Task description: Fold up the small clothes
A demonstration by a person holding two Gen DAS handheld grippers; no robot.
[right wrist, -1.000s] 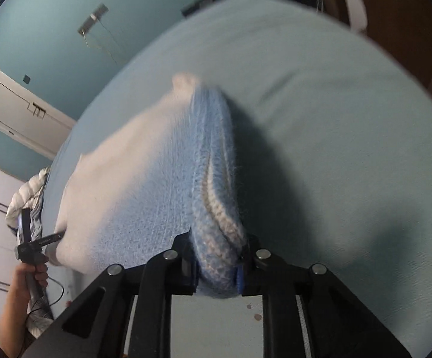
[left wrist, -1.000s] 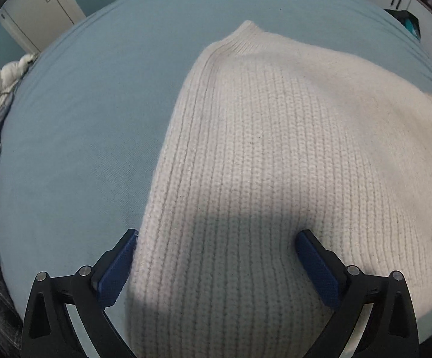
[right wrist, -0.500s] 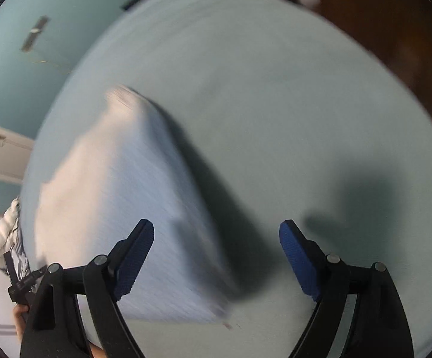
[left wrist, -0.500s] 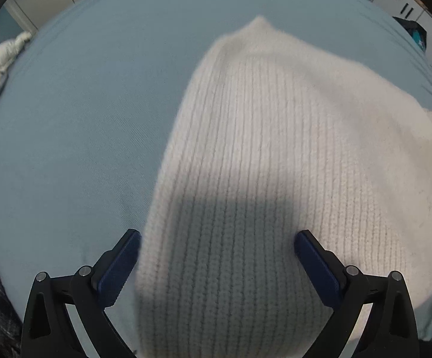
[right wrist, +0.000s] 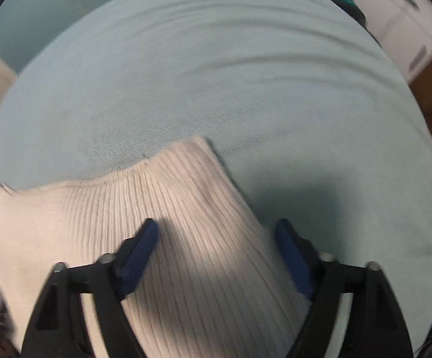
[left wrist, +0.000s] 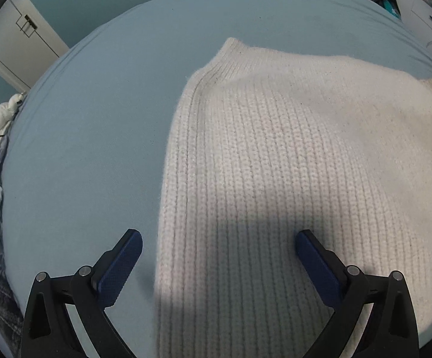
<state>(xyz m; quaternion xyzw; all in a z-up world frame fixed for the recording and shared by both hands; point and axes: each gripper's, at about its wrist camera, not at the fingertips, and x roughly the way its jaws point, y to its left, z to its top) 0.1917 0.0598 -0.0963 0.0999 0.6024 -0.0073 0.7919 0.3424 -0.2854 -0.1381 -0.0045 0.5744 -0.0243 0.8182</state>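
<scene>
While the cream ribbed knit sweater point(left wrist: 275, 179) lies folded on the pale blue bed sheet point(left wrist: 81, 149), filling the lower right of the left wrist view and the lower left of the right wrist view, neither gripper has hold of it. The left gripper point(left wrist: 218, 256) stands wide, one blue pad over bare sheet at the lower left and the other over the knit, with the sweater's folded side edge running between them. The right gripper point(right wrist: 216, 250) is at a middling width and its jaws are closing; the sweater's right edge lies between the pads, though they do not yet press it.

Judging by this, the step in hand is taking a fresh grip for the next fold. It would go best if each gripper bites every layer at the edge, not only the top one, and both lift together so the ribs stay straight. The thick knit looks springy, so a shallow pinch could slip off.
</scene>
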